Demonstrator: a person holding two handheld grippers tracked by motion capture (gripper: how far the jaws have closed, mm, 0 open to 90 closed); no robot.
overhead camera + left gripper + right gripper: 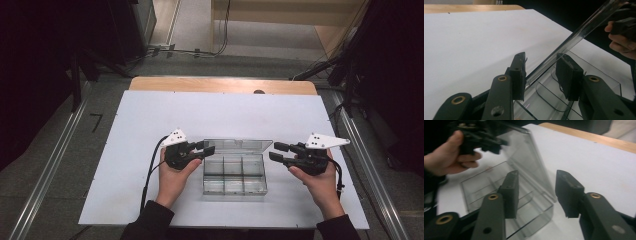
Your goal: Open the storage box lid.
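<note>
The clear plastic compartment box (234,174) sat near the middle of the white worktop (125,130), between the two hands, with its hinged lid (239,146) raised at the box's twelve o'clock edge. It looked light, stiff and thin-walled, and its smooth, glossy plastic would probably be slippery and apt to crack or scuff under a hard squeeze; a light box like this would likely skid on the worktop if pushed from one side alone. The lid's free edge and the box's side walls seemed the best places to take hold, the dividers being too thin. The left gripper (207,148), at the box's ten o'clock, had its jaws straddling the lid's end, one pad touching the plastic and the other apparently just clear of it, so a firm grip could not be confirmed. The right gripper (278,151), at two o'clock, stood just clear of the box with its jaws released and nothing between them. No brand, label or writing could be read anywhere.
</note>
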